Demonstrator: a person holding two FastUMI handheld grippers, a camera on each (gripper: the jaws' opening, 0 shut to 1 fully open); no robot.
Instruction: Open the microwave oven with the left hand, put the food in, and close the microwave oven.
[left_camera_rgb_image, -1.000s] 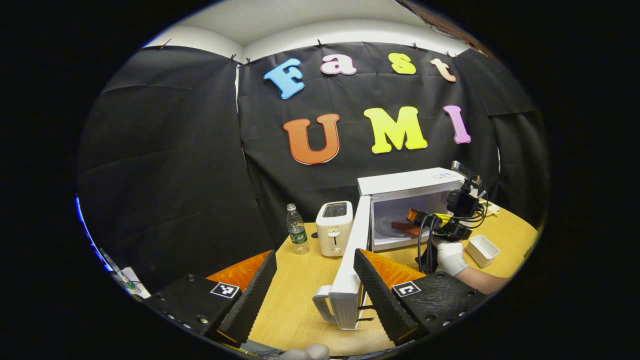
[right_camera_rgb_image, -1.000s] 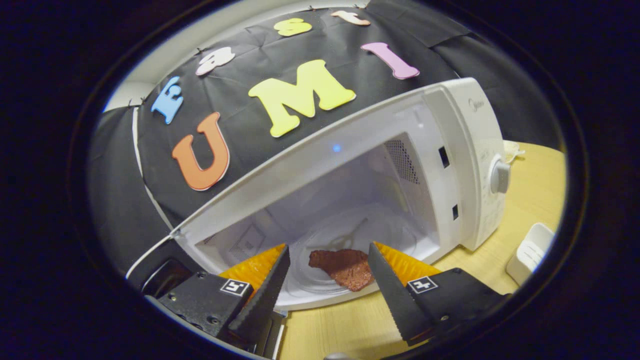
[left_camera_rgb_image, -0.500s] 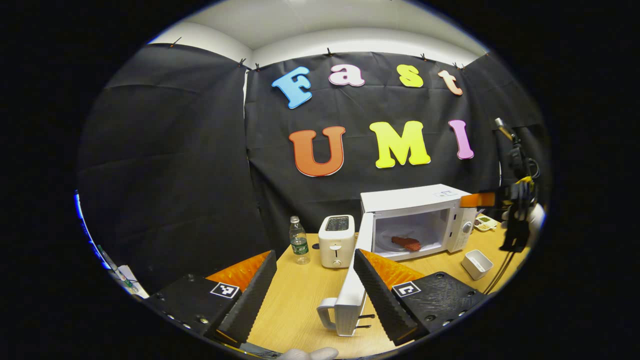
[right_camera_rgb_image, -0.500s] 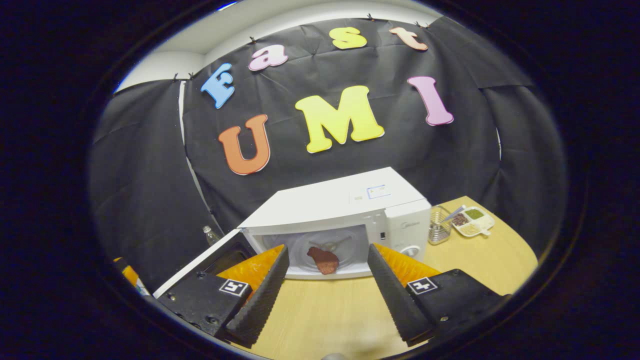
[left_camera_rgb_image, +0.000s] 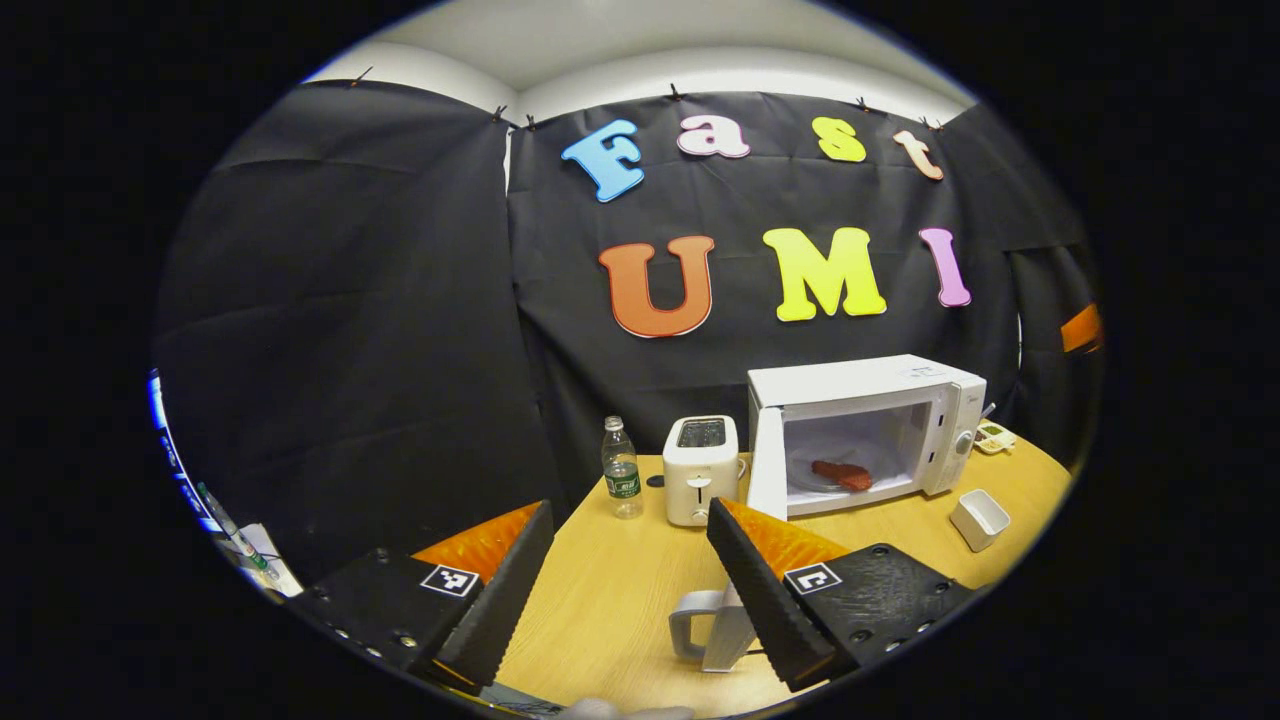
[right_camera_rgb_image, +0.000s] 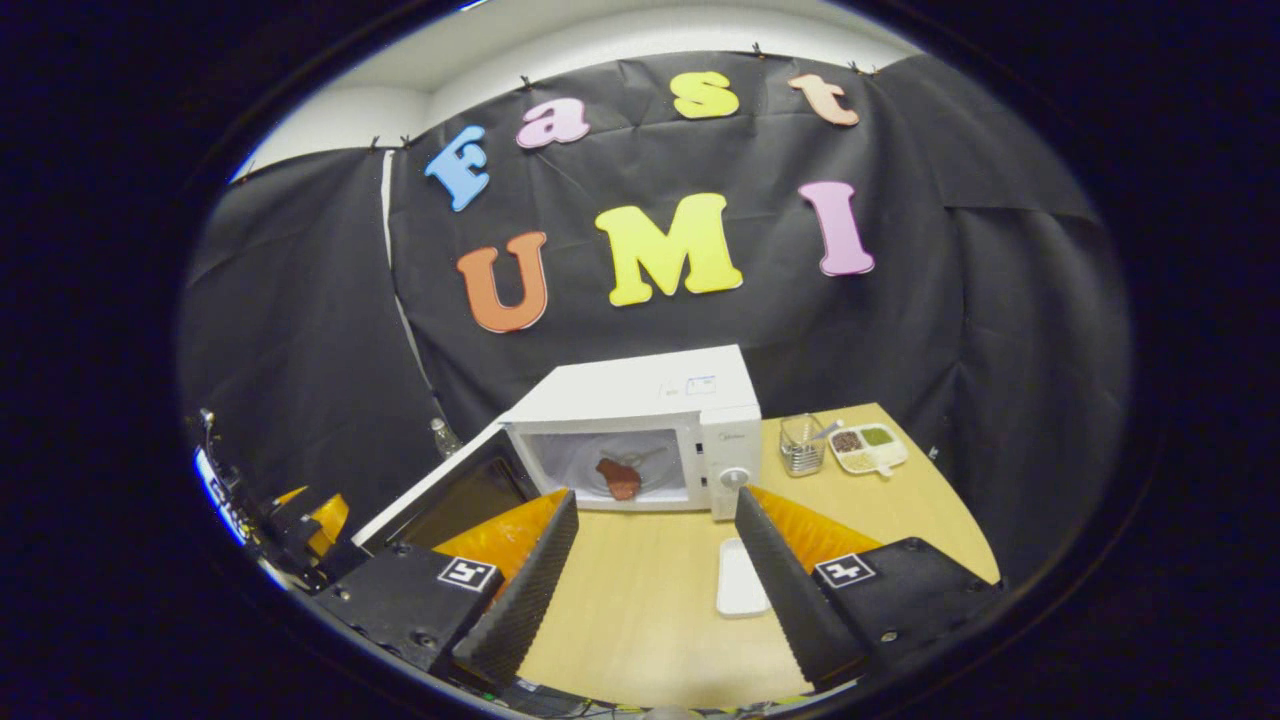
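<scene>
- Since the food (left_camera_rgb_image: 842, 474) already lies on the plate inside the microwave (left_camera_rgb_image: 865, 432), which stands near the table's (left_camera_rgb_image: 600, 590) far edge, what remains, I judge, is shutting the door (left_camera_rgb_image: 768, 478).
- The door stands swung wide, its free end with the handle (left_camera_rgb_image: 700, 628) near the left gripper (left_camera_rgb_image: 628, 590).
- To close it well, I would push on the door's outer face near the handle, sweep it round in an arc about its hinge, and press until the latch catches.
- The left gripper's fingers are spread wide and hold nothing; the handle sits just beside one finger, and contact cannot be told.
- The right gripper (right_camera_rgb_image: 655, 585) hangs back over the near edge, fingers spread wide and empty, with a small white dish (right_camera_rgb_image: 740, 580) on the table between them.
- A toaster (left_camera_rgb_image: 700, 470) and a water bottle (left_camera_rgb_image: 621, 481) stand left of the microwave, outside the door's arc, I judge.
</scene>
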